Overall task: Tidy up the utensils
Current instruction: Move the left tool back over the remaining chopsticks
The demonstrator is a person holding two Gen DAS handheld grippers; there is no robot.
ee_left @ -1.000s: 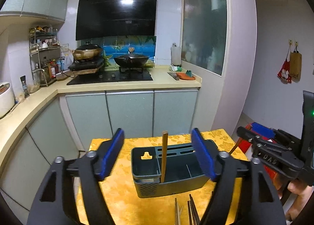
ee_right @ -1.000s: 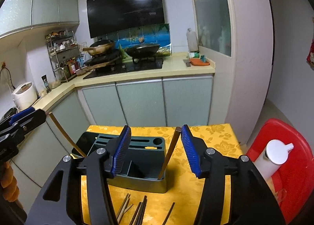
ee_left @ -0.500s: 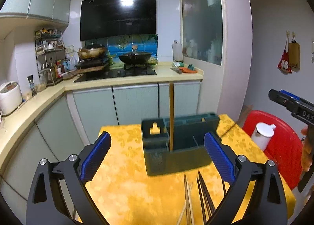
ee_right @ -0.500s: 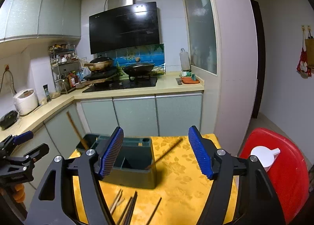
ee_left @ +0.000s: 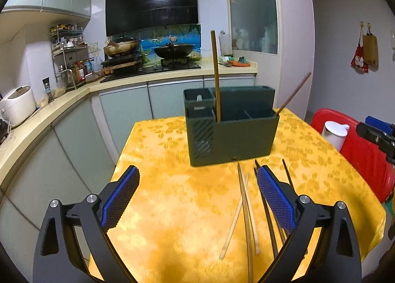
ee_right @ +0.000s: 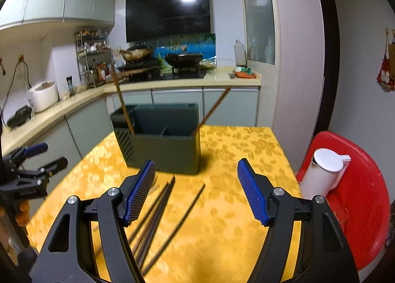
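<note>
Both grippers (ee_left: 197, 199) (ee_right: 196, 191) wide, chopsticks (ee_right: 158, 211) half-hidden.

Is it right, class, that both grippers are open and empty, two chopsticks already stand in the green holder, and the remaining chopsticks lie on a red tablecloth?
Not quite: the tablecloth is yellow, as both wrist views show; only the chair is red. The rest holds: left gripper and right gripper are open and empty, two chopsticks stand in the green holder, and the remaining chopsticks lie on the cloth.

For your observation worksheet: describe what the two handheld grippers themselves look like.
Both the left gripper and right gripper share one design: black angular frames with triangular cut-outs, silver round bolt heads at the joints, and two fingers faced with blue ribbed pads. No cables or sleeves show.
</note>
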